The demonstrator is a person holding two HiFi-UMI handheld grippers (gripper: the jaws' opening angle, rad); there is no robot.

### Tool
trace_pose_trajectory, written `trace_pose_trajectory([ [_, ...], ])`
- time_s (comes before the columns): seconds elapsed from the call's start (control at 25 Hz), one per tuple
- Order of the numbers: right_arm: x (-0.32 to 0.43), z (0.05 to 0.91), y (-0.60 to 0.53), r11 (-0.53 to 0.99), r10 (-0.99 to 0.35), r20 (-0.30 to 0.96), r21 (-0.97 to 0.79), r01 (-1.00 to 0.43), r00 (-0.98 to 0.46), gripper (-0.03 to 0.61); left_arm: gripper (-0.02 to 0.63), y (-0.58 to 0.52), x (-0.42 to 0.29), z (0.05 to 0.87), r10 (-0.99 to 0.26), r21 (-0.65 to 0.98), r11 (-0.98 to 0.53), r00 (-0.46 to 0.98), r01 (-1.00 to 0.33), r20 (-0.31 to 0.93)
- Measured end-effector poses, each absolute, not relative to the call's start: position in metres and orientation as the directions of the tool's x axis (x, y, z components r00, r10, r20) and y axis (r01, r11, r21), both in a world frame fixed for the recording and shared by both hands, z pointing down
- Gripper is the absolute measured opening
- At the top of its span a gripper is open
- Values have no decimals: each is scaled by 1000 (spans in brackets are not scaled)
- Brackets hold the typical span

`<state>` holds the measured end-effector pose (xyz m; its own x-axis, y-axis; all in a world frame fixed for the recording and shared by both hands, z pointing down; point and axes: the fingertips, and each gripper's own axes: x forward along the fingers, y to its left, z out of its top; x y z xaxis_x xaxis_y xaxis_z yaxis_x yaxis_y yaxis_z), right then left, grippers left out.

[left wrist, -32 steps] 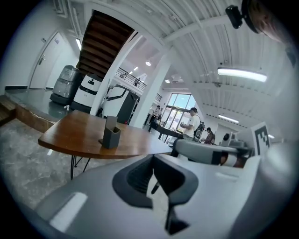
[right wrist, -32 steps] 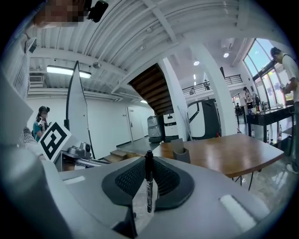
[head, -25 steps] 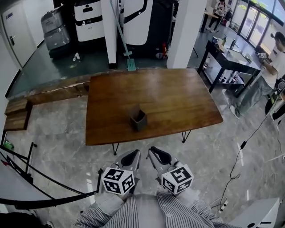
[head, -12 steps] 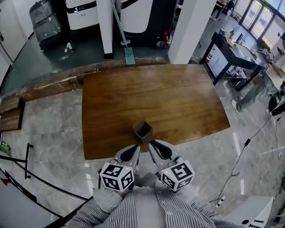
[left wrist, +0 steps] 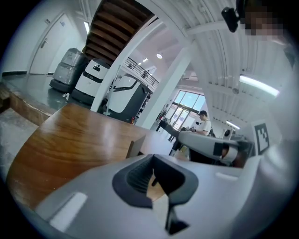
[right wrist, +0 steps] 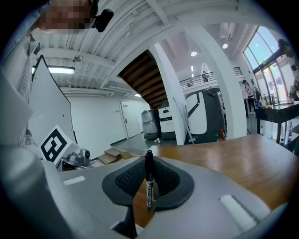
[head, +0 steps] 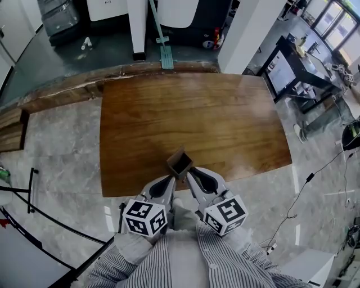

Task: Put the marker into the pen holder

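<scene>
a big open robotics lab or demo hall; polished marble floor (head: 56, 157) with a loose cable (head: 306, 183) trailing across it; thick white columns (head: 247, 28) under a high white ceiling with strip lights (left wrist: 259, 86); tall white-and-black machines (left wrist: 126, 95) parked beside grey hard cases (head: 59, 17); a black workbench (head: 289, 64) near tall windows (right wrist: 273, 56), a person (left wrist: 204, 125) standing by it; a mezzanine railing (right wrist: 205, 77); the underside of a wooden staircase (left wrist: 114, 28); a plain wooden table (head: 191, 118)
</scene>
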<state>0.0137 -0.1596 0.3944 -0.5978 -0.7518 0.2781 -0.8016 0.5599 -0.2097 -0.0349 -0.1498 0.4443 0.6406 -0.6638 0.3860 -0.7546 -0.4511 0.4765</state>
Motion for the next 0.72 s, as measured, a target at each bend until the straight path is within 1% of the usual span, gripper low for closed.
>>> trace_pose_trajectory([
  [0.36, 6, 384, -197, 599, -734, 260, -185, -779, -627, 46, 8, -172, -44, 442, -694, 477, -417, 610, -774, 383],
  [0.72, 3, 415, -204, 576, -728, 294, -227, -785, -619, 46, 8, -176, -47, 461, -672, 502, -389, 611, -772, 418],
])
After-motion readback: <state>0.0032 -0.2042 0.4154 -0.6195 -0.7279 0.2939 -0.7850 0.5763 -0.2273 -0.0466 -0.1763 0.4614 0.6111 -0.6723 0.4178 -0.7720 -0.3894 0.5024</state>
